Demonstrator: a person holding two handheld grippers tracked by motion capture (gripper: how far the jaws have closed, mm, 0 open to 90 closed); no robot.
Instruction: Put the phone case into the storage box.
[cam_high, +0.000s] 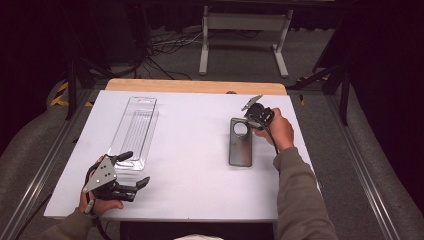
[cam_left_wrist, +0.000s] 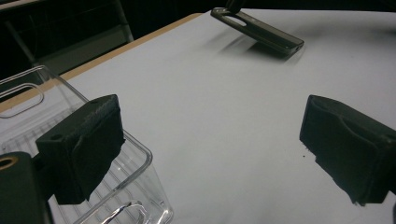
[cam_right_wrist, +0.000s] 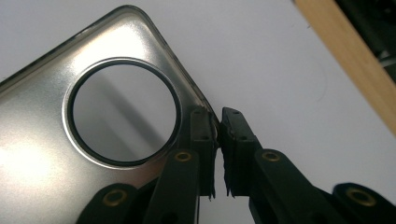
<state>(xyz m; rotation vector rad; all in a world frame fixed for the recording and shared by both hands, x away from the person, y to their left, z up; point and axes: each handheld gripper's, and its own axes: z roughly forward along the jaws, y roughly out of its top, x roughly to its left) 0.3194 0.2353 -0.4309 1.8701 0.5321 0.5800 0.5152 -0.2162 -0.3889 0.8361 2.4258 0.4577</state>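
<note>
A grey phone case (cam_high: 240, 145) with a round camera hole lies on the white table at the right. My right gripper (cam_high: 248, 119) is shut on the rim of its far end, beside the hole. In the right gripper view the pads (cam_right_wrist: 201, 130) pinch the case's edge (cam_right_wrist: 42, 140), with the right gripper (cam_right_wrist: 215, 116) close to the hole. From the left gripper view the case (cam_left_wrist: 261, 30) is tilted, its far end raised off the table. My left gripper (cam_high: 136, 169) rests open near the front left, next to a clear plastic packaging tray (cam_high: 135, 130). Nothing is between the left gripper's (cam_left_wrist: 210, 140) jaws.
The clear tray (cam_left_wrist: 28, 93) sits right by the left jaw's pad. White table surface (cam_high: 190, 175) stretches between the two hands. A wooden strip (cam_high: 195, 86) marks the far edge; a metal stand (cam_high: 245, 22) and cables are on the floor beyond.
</note>
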